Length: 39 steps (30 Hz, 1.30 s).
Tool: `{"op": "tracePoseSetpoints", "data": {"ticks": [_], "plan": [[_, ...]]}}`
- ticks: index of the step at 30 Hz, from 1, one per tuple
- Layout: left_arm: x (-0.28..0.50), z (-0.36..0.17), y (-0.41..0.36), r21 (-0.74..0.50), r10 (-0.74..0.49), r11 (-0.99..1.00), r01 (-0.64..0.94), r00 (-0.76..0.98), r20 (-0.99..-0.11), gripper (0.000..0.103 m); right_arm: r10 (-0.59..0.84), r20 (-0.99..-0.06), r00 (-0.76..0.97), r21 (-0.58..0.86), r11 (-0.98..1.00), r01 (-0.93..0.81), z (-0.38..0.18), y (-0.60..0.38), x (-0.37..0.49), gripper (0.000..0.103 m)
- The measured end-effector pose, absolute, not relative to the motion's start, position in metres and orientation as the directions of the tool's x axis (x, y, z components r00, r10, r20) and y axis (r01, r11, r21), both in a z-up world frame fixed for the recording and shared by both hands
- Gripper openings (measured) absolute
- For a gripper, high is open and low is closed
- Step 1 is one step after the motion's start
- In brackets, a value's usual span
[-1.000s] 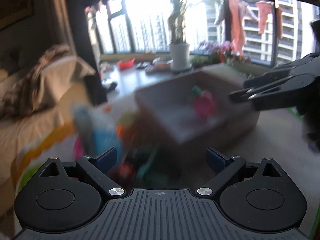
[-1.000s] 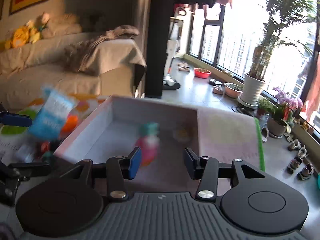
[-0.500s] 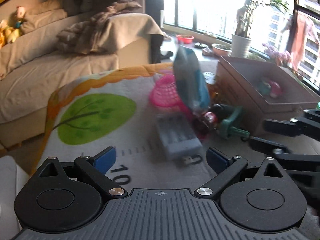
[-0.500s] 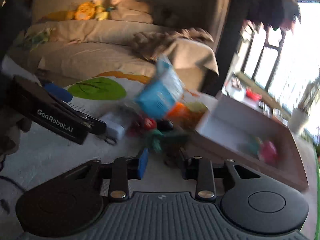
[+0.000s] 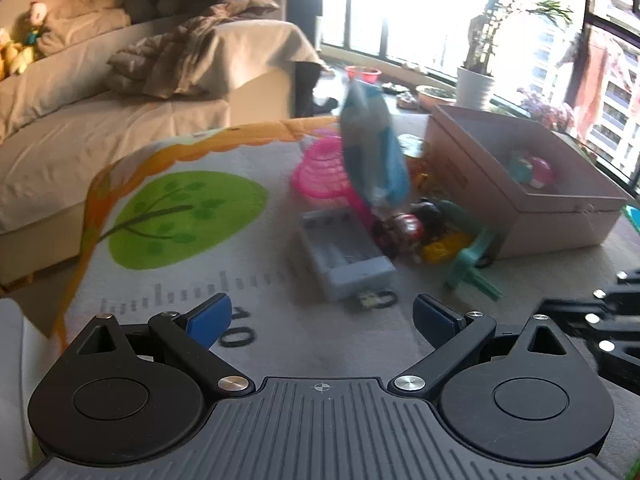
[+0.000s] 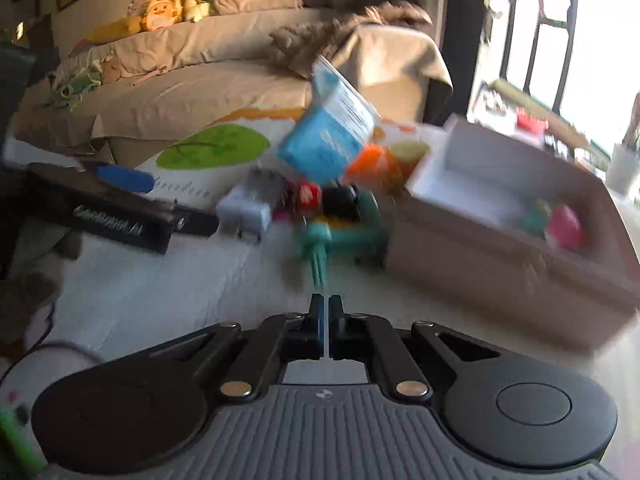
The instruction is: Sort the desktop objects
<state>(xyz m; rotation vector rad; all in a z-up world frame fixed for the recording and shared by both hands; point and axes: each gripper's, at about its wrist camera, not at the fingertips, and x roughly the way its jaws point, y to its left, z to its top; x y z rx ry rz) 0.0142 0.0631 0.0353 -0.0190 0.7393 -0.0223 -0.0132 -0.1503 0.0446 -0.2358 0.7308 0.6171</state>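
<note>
left gripper [image 5: 322, 314]: matte black linkage arms, blue pads, silver screws, ribbed grey base with a tiny crosshair mark | right gripper [image 6: 325, 306]: same black-and-grey build, blue pad | white lettering seen on the left gripper's side, blurred

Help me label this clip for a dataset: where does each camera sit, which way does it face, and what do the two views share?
Left wrist: rides on the left gripper, looking forward and down at the toy pile on the mat; its open fingers show, plus the right gripper at the right edge.
Right wrist: rides on the right gripper, jaws shut and empty, facing the same pile; the left gripper enters from the left.
Shared: blue packet, grey charger, teal toy, cardboard box, sofa.
</note>
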Motion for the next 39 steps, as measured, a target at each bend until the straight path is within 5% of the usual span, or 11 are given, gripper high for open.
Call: {"op": "tracePoseSetpoints", "data": {"ticks": [5, 7, 9, 13, 14, 27, 33, 34, 36, 38, 39], "plan": [[0.021, 0.035, 0.031, -0.012, -0.108, 0.991, 0.132, 0.753, -0.649, 0.100, 0.347, -0.665, 0.661, -0.015, 0.879, -0.476, 0.048, -0.194, -0.017, 0.006], [0.026, 0.034, 0.016, 0.004, -0.132, 0.984, 0.176, 0.752, -0.645, 0.099, 0.264, -0.638, 0.724, -0.019, 0.934, -0.358, 0.054, -0.216, -0.006, 0.027], [0.029, 0.032, 0.003, 0.016, -0.155, 0.976, 0.215, 0.750, -0.643, 0.099, 0.172, -0.587, 0.791, 0.009, 0.978, -0.206, 0.062, -0.242, 0.007, 0.069], [0.033, 0.027, -0.012, 0.022, -0.182, 0.966, 0.259, 0.734, -0.654, 0.099, 0.133, -0.564, 0.815, 0.143, 0.988, -0.063, 0.067, -0.283, 0.042, 0.075], [0.033, 0.026, -0.013, 0.021, -0.184, 0.965, 0.262, 0.731, -0.657, 0.099, 0.149, -0.564, 0.812, 0.180, 0.982, -0.056, 0.067, -0.288, 0.050, 0.085], [0.029, 0.025, -0.009, 0.029, -0.179, 0.965, 0.260, 0.739, -0.649, 0.099, 0.309, -0.515, 0.799, 0.222, 0.949, -0.224, 0.064, -0.237, 0.085, 0.092], [0.053, 0.019, -0.014, 0.088, -0.094, 0.977, 0.192, 0.766, -0.636, 0.098, 0.247, -0.483, 0.840, 0.110, 0.969, -0.222, 0.074, -0.236, 0.055, 0.098], [0.056, 0.017, -0.014, 0.089, -0.088, 0.978, 0.187, 0.764, -0.640, 0.096, 0.238, -0.484, 0.842, 0.102, 0.971, -0.216, 0.075, -0.239, 0.052, 0.098], [0.062, 0.014, -0.013, 0.084, -0.079, 0.981, 0.176, 0.752, -0.655, 0.068, 0.212, -0.498, 0.841, 0.082, 0.977, -0.197, 0.071, -0.245, 0.041, 0.098], [0.062, 0.014, -0.013, 0.097, -0.066, 0.981, 0.169, 0.757, -0.650, 0.058, 0.192, -0.517, 0.834, 0.072, 0.981, -0.181, 0.065, -0.250, 0.035, 0.098], [0.060, 0.015, -0.014, 0.104, -0.067, 0.979, 0.175, 0.758, -0.649, 0.042, 0.184, -0.526, 0.831, 0.068, 0.982, -0.175, 0.061, -0.253, 0.031, 0.098]]}}
